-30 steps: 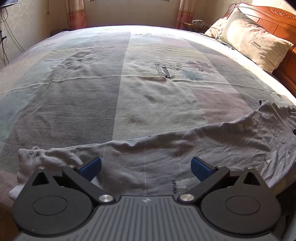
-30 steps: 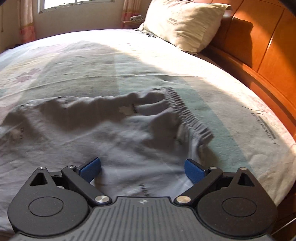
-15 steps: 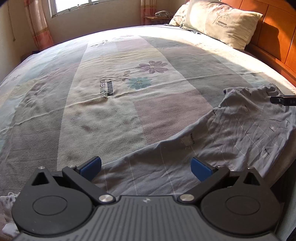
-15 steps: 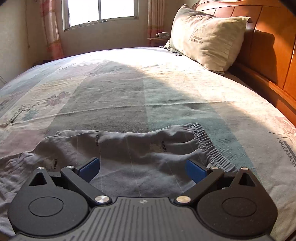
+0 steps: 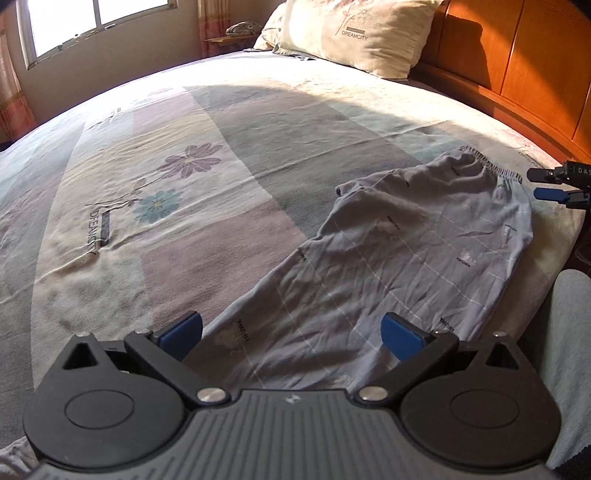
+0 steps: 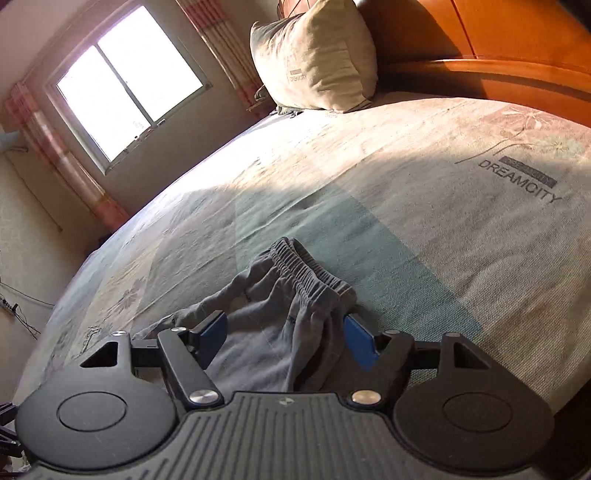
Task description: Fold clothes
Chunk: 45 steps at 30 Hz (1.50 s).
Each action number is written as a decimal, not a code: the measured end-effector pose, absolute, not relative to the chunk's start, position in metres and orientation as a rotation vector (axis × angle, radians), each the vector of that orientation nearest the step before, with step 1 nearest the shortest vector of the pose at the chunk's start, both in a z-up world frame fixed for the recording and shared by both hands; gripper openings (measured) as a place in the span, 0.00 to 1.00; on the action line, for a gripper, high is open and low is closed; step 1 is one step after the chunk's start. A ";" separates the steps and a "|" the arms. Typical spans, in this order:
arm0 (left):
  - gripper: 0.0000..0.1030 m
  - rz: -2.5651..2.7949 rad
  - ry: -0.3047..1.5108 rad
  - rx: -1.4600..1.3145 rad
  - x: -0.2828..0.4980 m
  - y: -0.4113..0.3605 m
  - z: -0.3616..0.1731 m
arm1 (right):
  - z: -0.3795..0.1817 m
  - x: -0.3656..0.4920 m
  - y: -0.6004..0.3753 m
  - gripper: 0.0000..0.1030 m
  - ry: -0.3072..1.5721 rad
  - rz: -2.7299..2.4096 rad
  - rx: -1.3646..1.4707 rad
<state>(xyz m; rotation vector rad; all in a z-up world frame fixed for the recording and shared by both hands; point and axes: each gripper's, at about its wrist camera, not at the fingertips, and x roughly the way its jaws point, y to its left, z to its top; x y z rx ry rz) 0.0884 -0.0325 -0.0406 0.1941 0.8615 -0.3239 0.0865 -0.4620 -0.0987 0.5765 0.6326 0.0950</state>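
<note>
Grey pyjama trousers (image 5: pixel 388 266) with thin pale lines lie spread along the near edge of the bed, the elastic waistband (image 5: pixel 484 162) at the far right. My left gripper (image 5: pixel 291 332) is open over the leg part, cloth beneath its blue pads and nothing pinched. My right gripper (image 6: pixel 284 339) is open and tilted, with the waistband end (image 6: pixel 310 277) bunched between its pads, not clamped. The right gripper (image 5: pixel 554 188) also shows at the far right edge of the left wrist view, beside the waistband.
A patchwork flowered bedsheet (image 5: pixel 192 192) covers the bed. A beige pillow (image 5: pixel 354 33) leans on the wooden headboard (image 5: pixel 517 66). A window (image 6: pixel 125 81) with pink curtains is at the far side. A person's grey-clad leg (image 5: pixel 572 350) stands by the bed edge.
Both views have swung right toward the headboard. The left gripper moved along the trousers from the cuff end. The right gripper tilted and came down to the waistband. Both stayed open.
</note>
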 end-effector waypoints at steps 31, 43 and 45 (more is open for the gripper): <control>0.99 -0.425 0.950 0.320 0.088 -0.091 -0.056 | -0.118 0.113 -0.497 0.35 0.664 0.026 0.589; 0.99 -0.339 1.064 0.257 0.088 -0.030 -0.087 | -0.084 0.109 -0.378 0.53 0.721 0.262 0.310; 0.99 -0.335 1.117 0.213 0.079 -0.020 -0.102 | -0.095 0.115 -0.352 0.53 0.761 0.282 0.251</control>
